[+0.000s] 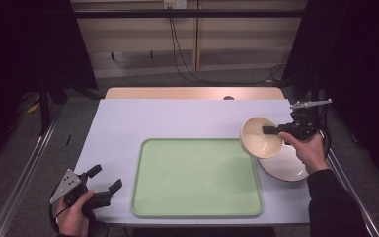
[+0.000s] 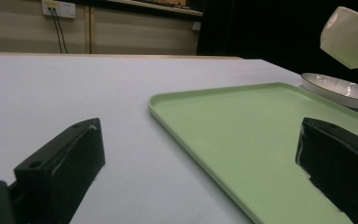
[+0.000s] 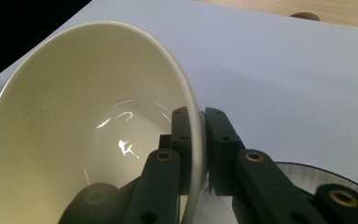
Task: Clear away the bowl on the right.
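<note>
Right gripper: fingers pressed nearly together, pinching the rim of the cream bowl, one finger inside the wall, the other outside (the rim runs straight up between them in the right gripper view). Bowl held off the bench, tipped on its side: mouth facing toward the green tray, base turned away toward the holding hand, axis through mouth and base lying close to level. Positioned just past the tray's far right corner, overhanging that corner slightly, above the near edge of the white plate that sits on the bench just beside the tray's right side. Seen from the left gripper view, bowl hanging clear above the plate, not touching it.

Left gripper: fingers spread wide, nothing between them but bare bench and tray surface, gripping nothing. Resting low near the tray's near left corner, aimed across the tray toward the plate. Tray lying flat, long side running left to right along the bench.
</note>
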